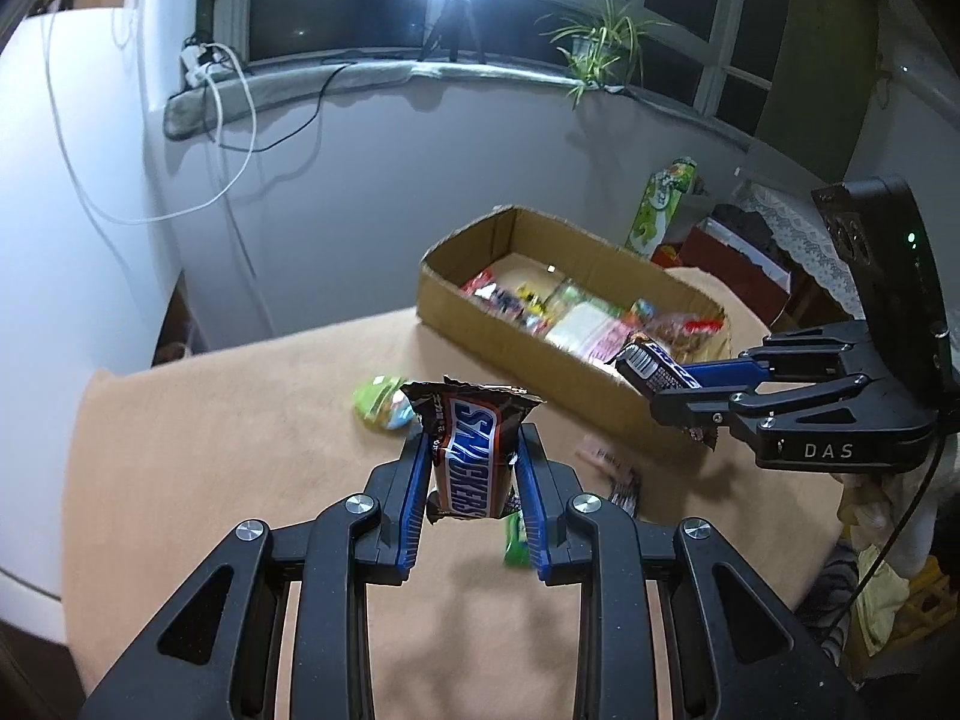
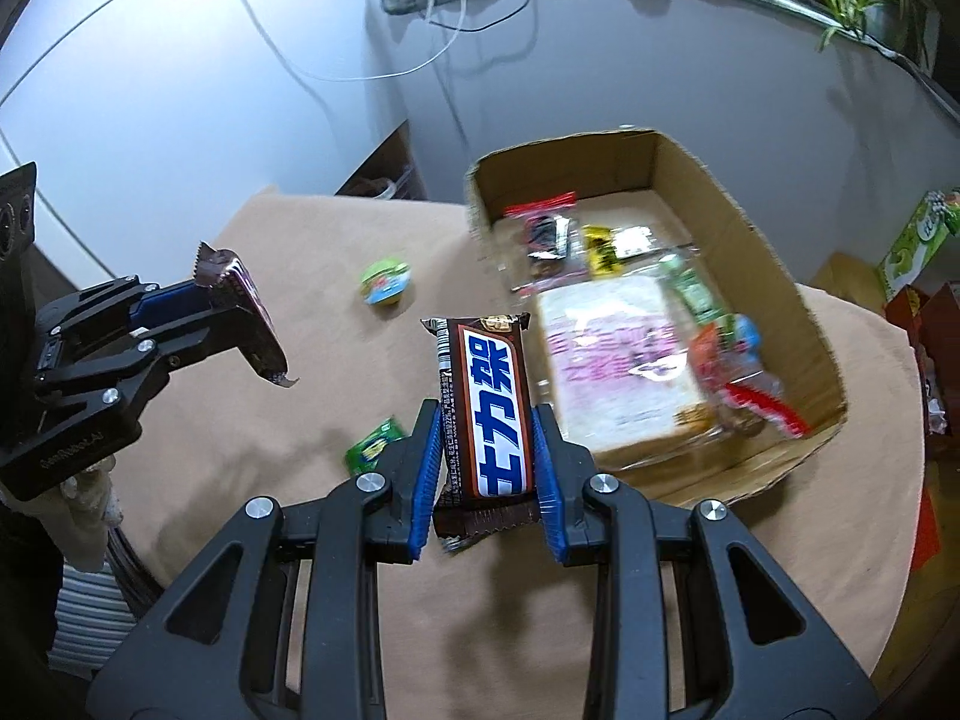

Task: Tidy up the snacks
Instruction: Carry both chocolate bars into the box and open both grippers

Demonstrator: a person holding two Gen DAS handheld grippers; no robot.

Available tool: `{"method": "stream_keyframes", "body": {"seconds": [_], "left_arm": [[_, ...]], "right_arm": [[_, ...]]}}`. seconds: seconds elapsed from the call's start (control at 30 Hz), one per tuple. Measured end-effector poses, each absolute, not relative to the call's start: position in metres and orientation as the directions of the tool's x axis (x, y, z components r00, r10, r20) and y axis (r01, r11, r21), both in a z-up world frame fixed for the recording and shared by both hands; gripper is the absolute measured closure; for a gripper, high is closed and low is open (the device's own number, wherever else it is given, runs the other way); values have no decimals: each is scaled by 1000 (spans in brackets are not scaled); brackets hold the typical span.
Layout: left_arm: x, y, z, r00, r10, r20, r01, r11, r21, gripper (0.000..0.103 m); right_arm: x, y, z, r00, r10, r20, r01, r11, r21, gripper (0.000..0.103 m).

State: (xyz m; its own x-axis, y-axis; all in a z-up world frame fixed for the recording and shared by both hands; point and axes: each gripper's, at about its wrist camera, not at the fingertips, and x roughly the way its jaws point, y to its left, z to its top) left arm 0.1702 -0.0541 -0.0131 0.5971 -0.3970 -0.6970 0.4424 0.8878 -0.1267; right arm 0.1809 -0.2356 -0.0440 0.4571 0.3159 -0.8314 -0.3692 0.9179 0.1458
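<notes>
We see the cardboard box sitting on the bench, toward its far right side, with snack packets lying inside it. Left of the box, a small cup lies on the bench, and nearer us a sachet. Behind the bench runs a windowsill carrying a plant.
</notes>
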Motion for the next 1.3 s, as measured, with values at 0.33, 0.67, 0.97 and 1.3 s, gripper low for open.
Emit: {"method": "stream_keyframes", "body": {"seconds": [0.33,0.67,0.97,1.3], "left_arm": [[208,-92,-5,584,-434,-686,477,867,-143,77],[247,-125,-5,568,-438,-696,488,861,-143,77],[290,-148,-12,559,-420,-715,473,870,-142,77],[320,-174,-25,540,-411,-734,481,867,-131,77]], "right_arm": [[215,-269,-34,491,302,-817,-316,936,156,73],[252,-290,-36,502,270,-822,-280,950,141,73],[302,-301,-45,497,255,-830,-249,958,146,73],[339,-301,-57,479,252,-841,-241,959,150,73]]}}
